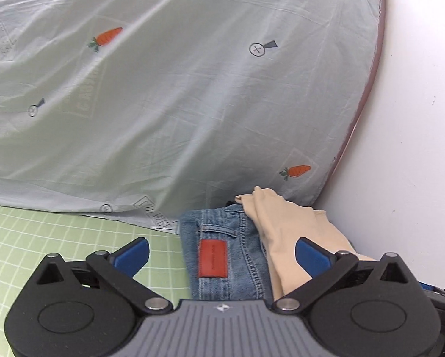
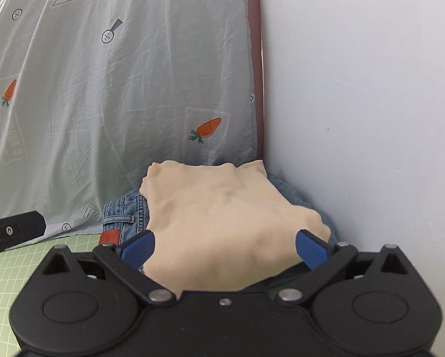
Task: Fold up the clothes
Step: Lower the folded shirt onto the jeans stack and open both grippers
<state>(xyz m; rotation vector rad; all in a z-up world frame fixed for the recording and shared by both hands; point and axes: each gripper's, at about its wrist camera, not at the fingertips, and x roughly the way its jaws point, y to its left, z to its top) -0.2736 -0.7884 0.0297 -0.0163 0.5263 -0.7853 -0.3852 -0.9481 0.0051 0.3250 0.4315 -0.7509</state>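
Beige garment [image 2: 222,223] atop folded jeans [image 1: 222,253] — both claws agape

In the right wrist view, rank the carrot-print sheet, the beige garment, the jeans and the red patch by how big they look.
1. carrot-print sheet
2. beige garment, though it lies nearest the camera
3. jeans, mostly covered by the garment
4. red patch, partly hidden

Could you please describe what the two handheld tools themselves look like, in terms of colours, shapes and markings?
The left tool has a black linkage frame with round housings, silver pivot pins, blue finger pads and a ribbed grey centre plate bearing a small white emblem. The right tool has the same black frame, silver pins and blue pads, but its centre plate is plain black with one small screw. No cables or sleeves are visible.
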